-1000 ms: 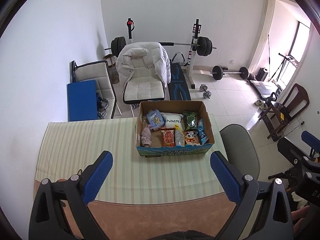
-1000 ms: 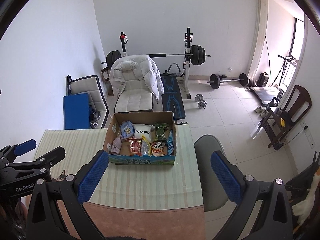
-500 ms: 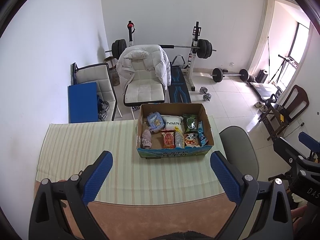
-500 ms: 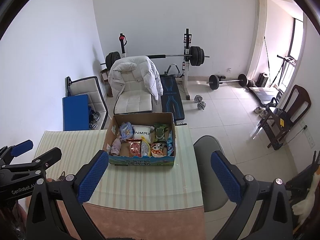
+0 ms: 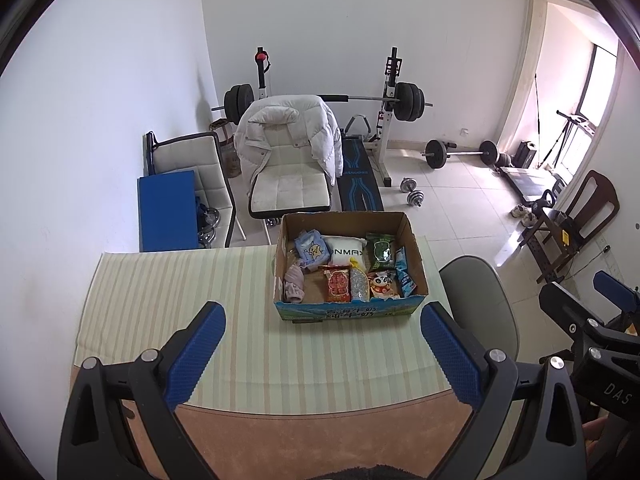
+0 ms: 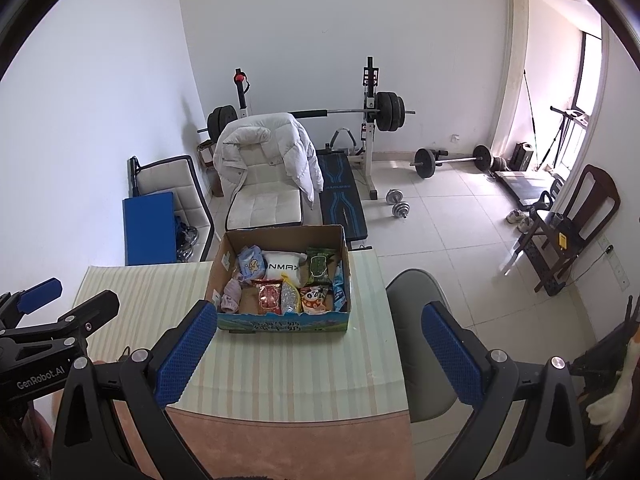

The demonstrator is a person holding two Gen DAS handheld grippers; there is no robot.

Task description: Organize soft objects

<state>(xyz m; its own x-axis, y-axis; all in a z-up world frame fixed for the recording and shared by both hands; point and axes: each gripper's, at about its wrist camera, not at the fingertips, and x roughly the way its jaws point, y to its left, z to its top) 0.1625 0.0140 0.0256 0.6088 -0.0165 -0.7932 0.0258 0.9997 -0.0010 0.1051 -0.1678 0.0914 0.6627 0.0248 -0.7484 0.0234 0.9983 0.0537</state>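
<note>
Soft packs and cloths all sit in the cardboard box (image 5: 348,268) on the desk (image 5: 168,292); fits sorted or pending. Left gripper (image 5: 322,344) and right gripper (image 6: 316,340) both wide, empty.

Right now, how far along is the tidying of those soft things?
All the soft packets I can see, such as the red snack bag and pink cloth, lie inside the cardboard box. The striped mat holds only that box. Both the left gripper and right gripper are open, holding nothing. That fits packing finished, or unpacking still ahead.
</note>
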